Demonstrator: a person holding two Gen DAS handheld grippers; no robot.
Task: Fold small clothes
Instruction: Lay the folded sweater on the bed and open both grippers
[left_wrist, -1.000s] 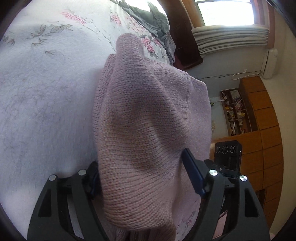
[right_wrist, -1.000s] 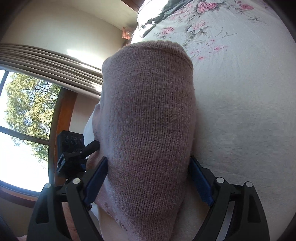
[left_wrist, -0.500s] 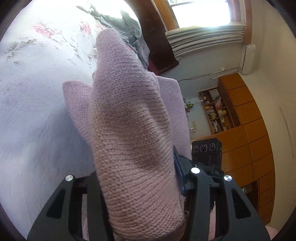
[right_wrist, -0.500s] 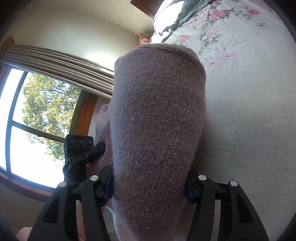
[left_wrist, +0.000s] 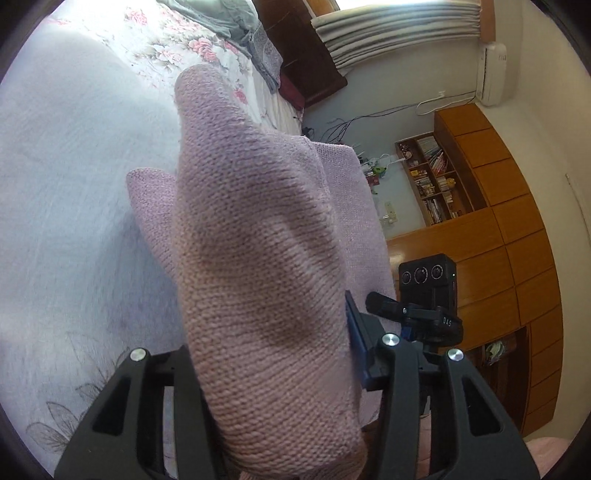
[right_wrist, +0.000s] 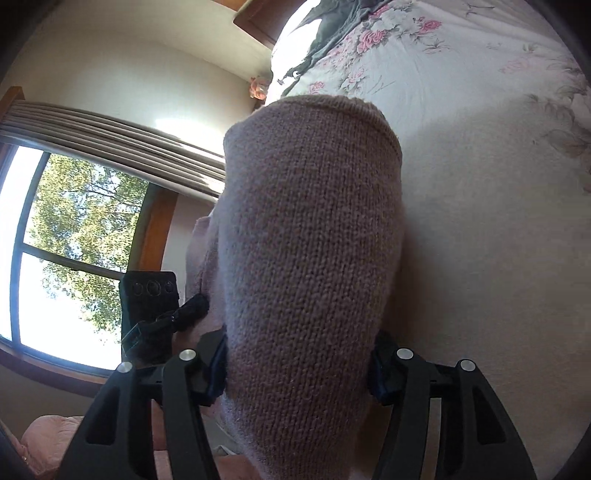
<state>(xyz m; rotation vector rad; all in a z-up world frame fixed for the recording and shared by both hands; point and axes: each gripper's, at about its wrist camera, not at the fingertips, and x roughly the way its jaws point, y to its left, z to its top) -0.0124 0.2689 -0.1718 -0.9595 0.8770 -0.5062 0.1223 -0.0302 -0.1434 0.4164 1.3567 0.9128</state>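
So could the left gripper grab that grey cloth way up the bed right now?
Probably not: the left gripper is shut on the pink sweater, and the grey cloth lies far up the bed.

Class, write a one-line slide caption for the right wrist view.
Right gripper clamps a fold of pink knitted garment above a floral bedspread, window at left.

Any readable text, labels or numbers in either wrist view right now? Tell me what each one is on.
"DAS", as best it reads: small white letters on the black clamp under the other gripper's camera, left wrist view.
Air conditioner: a faint mark, too small to read.
Book spines on the bookshelf: too small and blurred to read.
Right wrist view: no text visible.
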